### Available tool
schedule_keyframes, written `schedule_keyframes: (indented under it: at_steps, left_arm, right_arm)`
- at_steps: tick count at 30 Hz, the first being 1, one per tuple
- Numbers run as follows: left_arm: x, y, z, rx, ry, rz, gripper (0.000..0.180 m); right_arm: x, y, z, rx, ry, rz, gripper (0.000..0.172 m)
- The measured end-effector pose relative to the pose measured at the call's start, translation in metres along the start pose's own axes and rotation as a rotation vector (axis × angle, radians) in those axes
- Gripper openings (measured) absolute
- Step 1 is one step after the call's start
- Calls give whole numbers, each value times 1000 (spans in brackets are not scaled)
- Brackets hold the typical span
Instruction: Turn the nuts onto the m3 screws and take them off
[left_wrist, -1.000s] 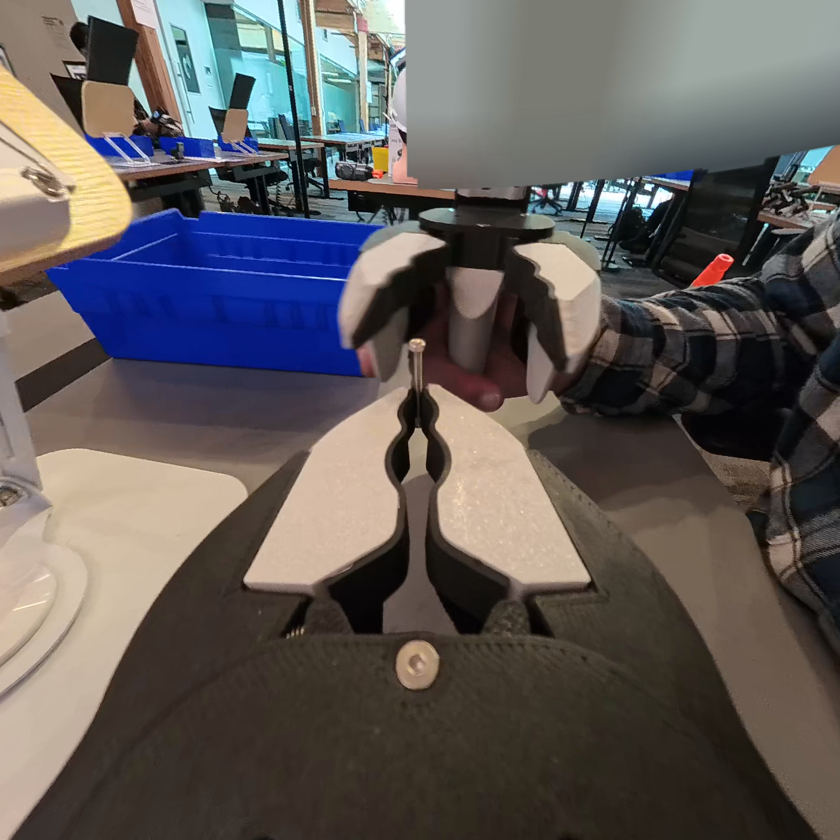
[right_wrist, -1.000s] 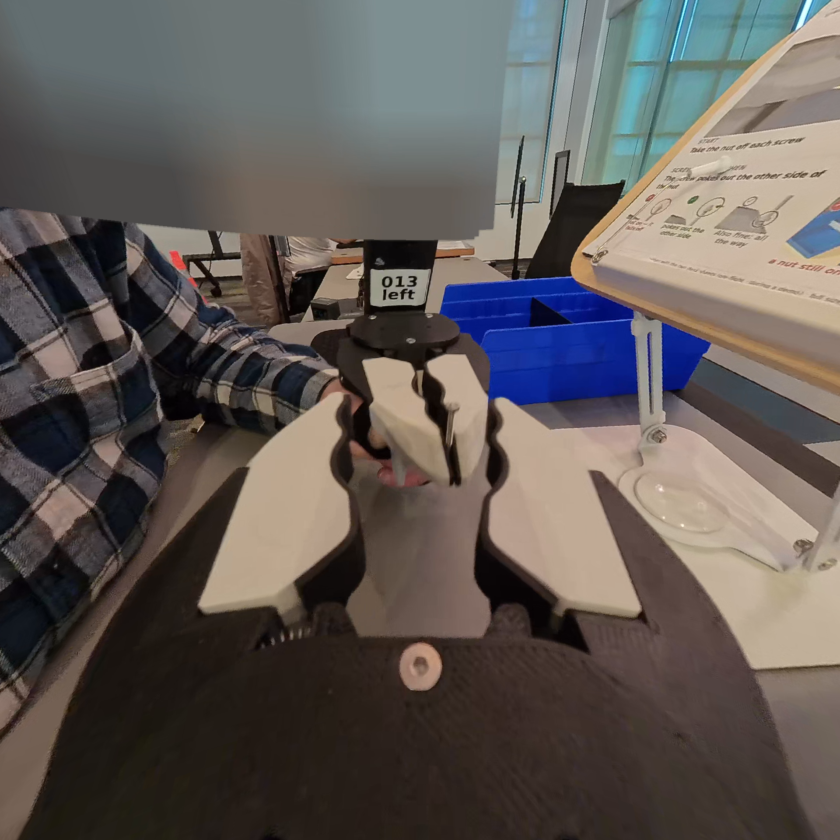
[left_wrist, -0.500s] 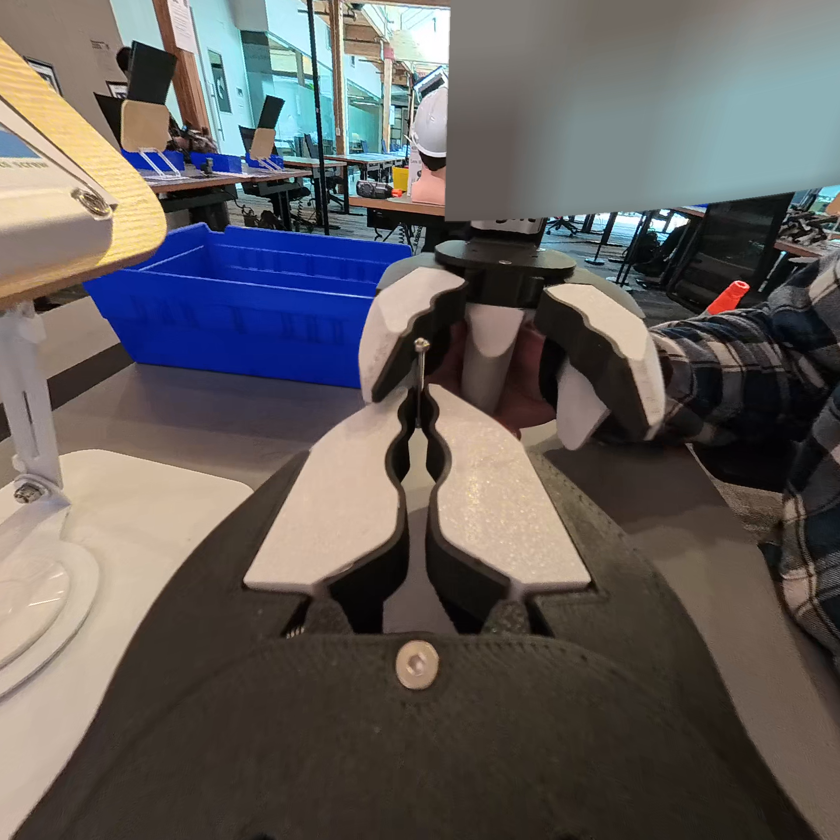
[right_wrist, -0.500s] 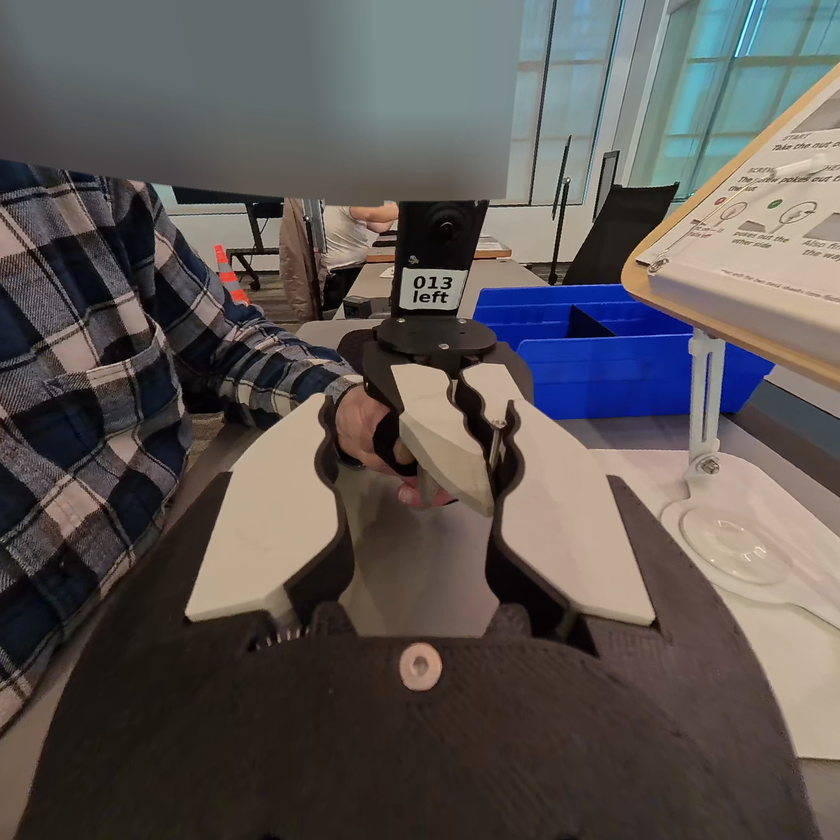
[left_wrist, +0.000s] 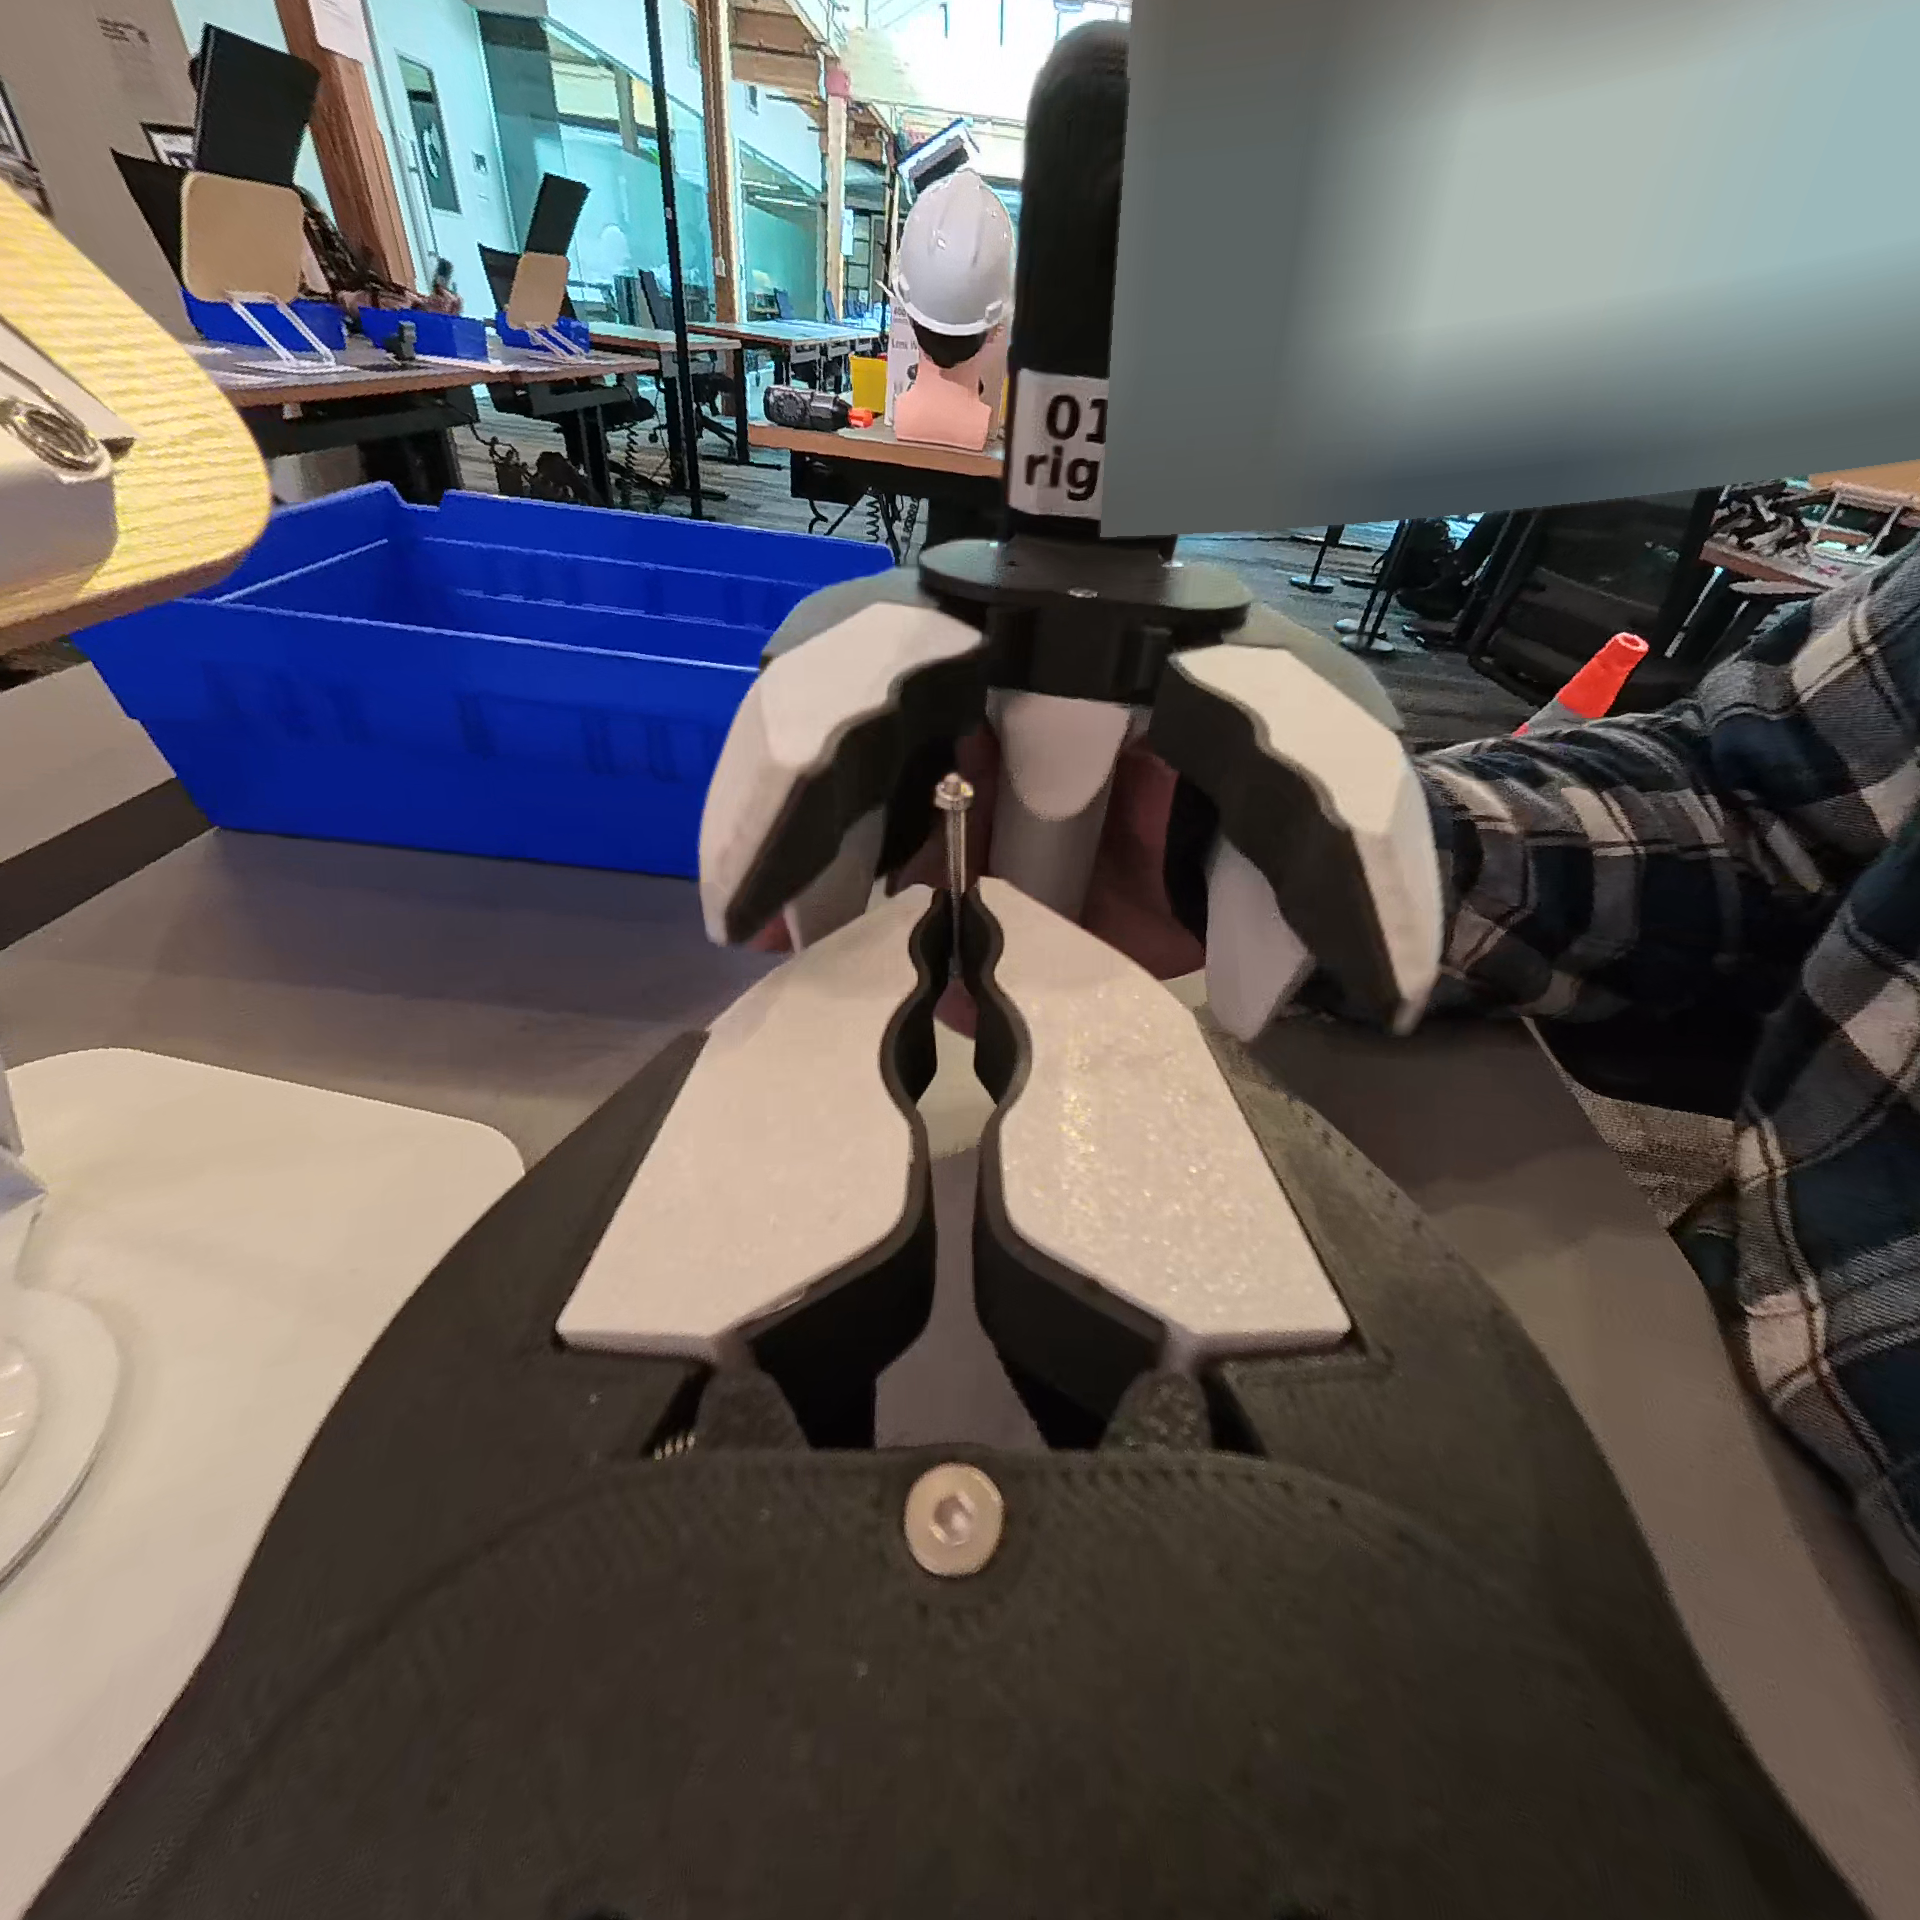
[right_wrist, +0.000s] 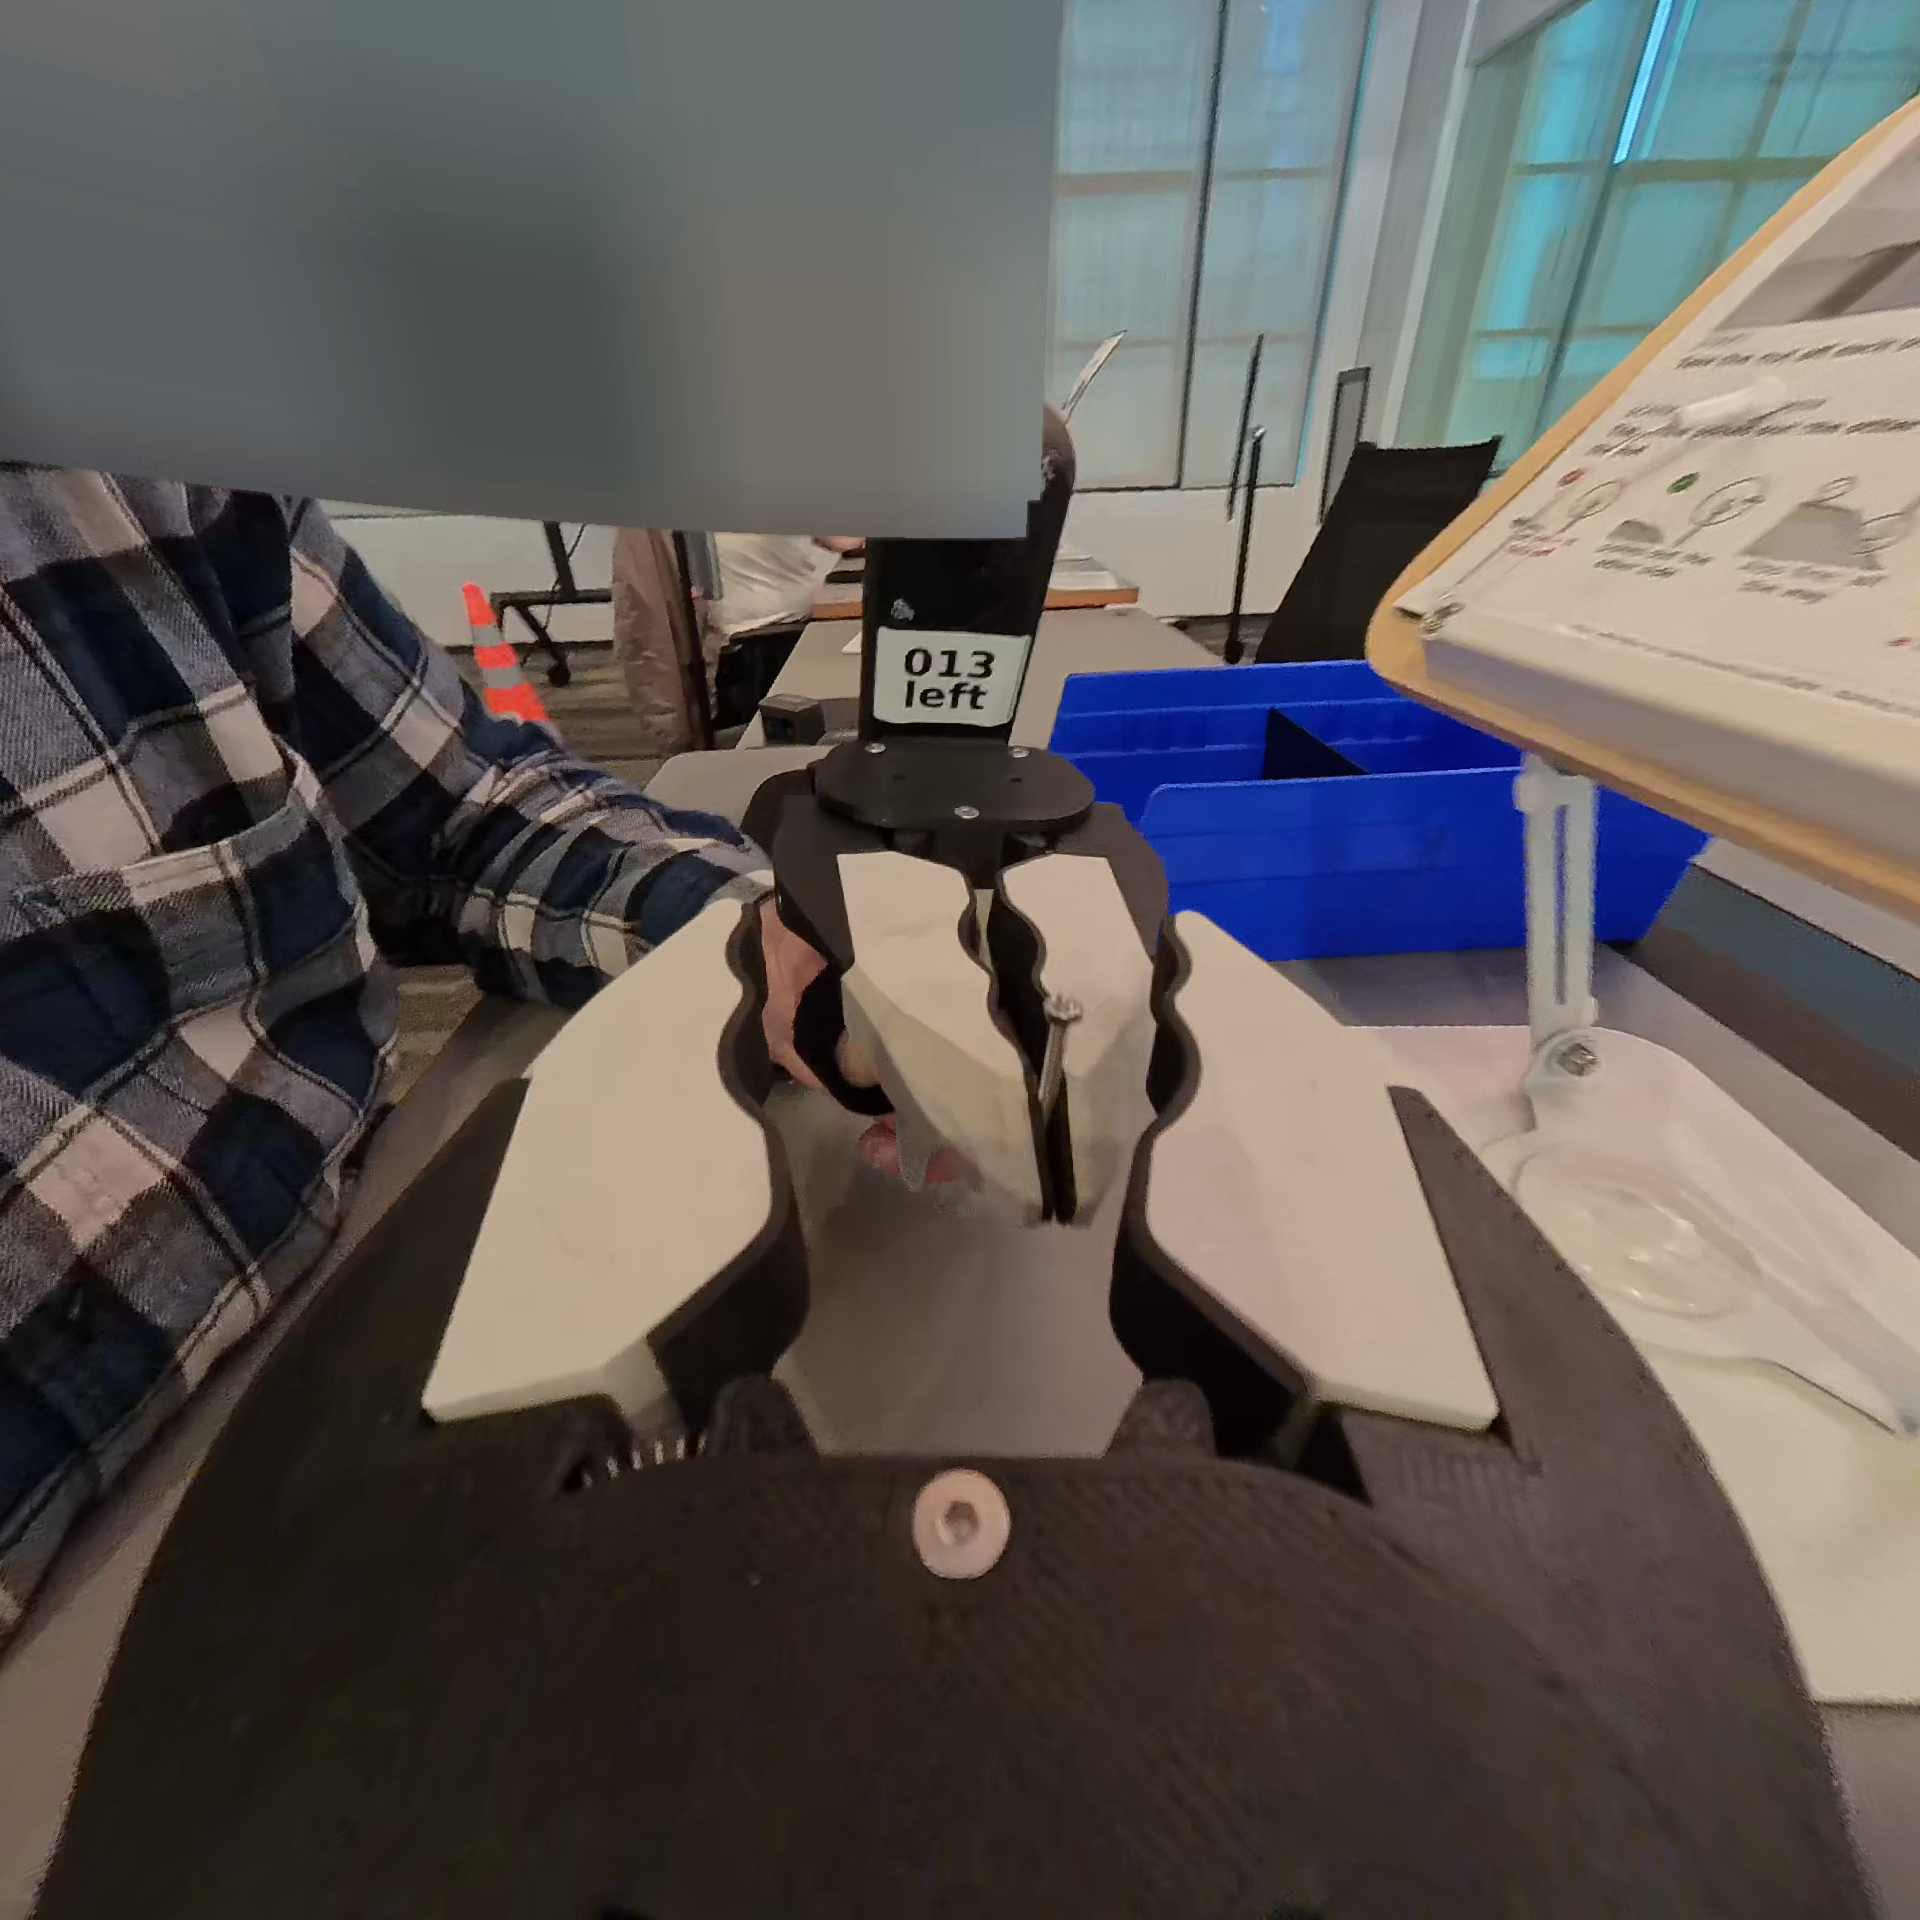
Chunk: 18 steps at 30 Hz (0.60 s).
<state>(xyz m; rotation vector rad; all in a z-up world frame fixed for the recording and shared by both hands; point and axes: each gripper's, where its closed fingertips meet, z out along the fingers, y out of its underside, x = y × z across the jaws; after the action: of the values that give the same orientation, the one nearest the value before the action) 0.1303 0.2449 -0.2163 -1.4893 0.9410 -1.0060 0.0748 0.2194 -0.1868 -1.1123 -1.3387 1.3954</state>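
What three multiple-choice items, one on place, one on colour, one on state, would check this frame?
1. Where is the screw?
A. in the bin
B. pinched at the left tongs' tips
C. lying on the table

2. What colour is the bin?
A. blue
B. red
C. green

3. How do the right tongs stand?
A. shut on the screw
B. shut on nothing
C. open

Key: 1 B, the shaft rises from between the closed tips; 2 A, its walls are plainly blue; 3 C, the fingers stand wide apart either side of the left tongs.
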Motion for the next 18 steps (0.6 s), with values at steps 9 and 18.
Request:
schedule_keyframes:
  at_steps: [9,18]
  left_arm:
    - [-11,-6,-6,27,-51,-16,2]
    - [-6,-2,-1,6,-26,-13,2]
  right_arm:
    - [-4,-3,-12,25,6,-10,69]
    - [1,-8,-26,47,55,1,69]
